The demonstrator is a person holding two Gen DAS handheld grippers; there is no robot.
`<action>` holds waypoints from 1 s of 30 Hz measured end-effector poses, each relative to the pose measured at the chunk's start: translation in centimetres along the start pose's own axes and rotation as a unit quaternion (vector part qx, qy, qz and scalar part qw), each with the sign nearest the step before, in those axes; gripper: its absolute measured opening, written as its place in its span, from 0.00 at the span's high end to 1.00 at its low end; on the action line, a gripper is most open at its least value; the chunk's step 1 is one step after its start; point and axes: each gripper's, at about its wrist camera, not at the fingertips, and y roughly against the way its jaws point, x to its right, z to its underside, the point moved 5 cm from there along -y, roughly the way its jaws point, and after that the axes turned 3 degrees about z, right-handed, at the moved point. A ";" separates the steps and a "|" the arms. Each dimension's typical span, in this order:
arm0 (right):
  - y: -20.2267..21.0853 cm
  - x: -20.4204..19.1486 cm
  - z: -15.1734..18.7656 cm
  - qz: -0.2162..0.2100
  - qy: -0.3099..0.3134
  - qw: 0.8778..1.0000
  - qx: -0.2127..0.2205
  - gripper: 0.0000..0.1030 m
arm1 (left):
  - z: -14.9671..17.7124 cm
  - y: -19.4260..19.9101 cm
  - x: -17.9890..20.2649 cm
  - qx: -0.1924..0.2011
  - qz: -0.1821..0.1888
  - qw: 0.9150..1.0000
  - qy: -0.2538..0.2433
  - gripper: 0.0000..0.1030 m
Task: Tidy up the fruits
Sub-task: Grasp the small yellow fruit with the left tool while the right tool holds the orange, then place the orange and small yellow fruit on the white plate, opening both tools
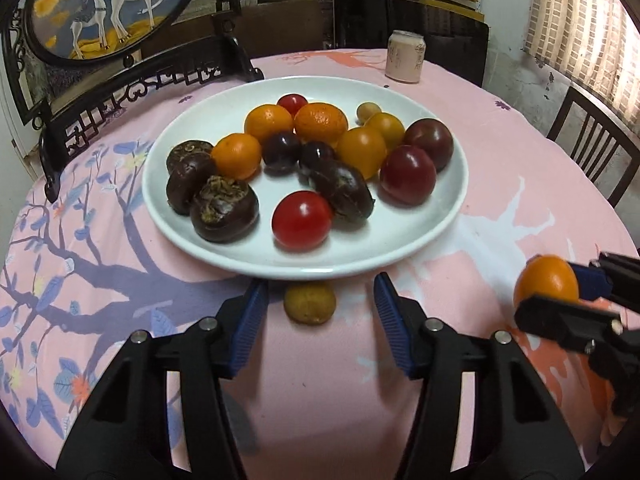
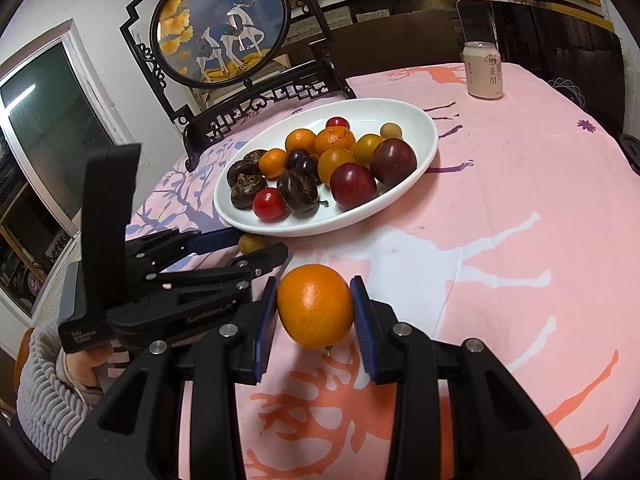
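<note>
While your right gripper [image 2: 314, 308] clamps an orange [image 2: 315, 306], your left gripper [image 1: 320, 304] straddles the longan [image 1: 310, 303], pads apart. Squeeze it next, then carry it to the plate [image 1: 400, 240].

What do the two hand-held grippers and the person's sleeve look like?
Both the left gripper and the right gripper are black plastic with ribbed blue pads and silver screws. White lettering marks the left one's body. The sleeve is grey ribbed knit.

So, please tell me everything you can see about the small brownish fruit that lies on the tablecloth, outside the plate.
The small brownish fruit is round, dull yellow-brown with a slightly rough, matte skin. It lies alone on the pink tablecloth, just outside the near rim of the white plate. It sits between the open blue pads of the left gripper, which do not touch it. In the right wrist view it is partly hidden behind that gripper.
</note>
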 end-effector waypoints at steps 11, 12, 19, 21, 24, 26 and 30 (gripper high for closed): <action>-0.8 0.6 0.2 0.016 -0.002 1.000 -0.014 0.65 | 2.1 1.9 -0.1 -0.001 0.002 1.000 0.015 0.75; -0.9 0.7 0.3 0.017 -0.002 1.000 -0.017 0.65 | 2.4 2.2 0.0 -0.002 0.004 1.000 0.015 0.75; -1.9 -0.6 1.9 0.022 0.031 0.998 -0.049 0.65 | 4.5 3.5 0.9 -0.016 0.006 1.000 0.010 0.75; -1.3 -0.7 1.9 0.022 0.033 0.999 -0.037 0.65 | 4.5 4.5 0.7 -0.007 0.013 1.000 0.016 0.76; 0.8 -0.5 1.2 0.008 0.026 1.000 -0.006 0.65 | 3.4 6.4 -0.4 0.020 0.002 1.000 0.022 0.76; 1.9 -0.1 0.0 0.008 0.022 1.000 0.012 0.65 | 1.9 7.1 -1.6 0.031 -0.006 0.999 0.026 0.76; 2.8 1.2 -5.7 0.038 0.024 0.998 0.045 0.65 | -3.5 7.4 -4.4 0.054 -0.032 0.997 0.042 0.76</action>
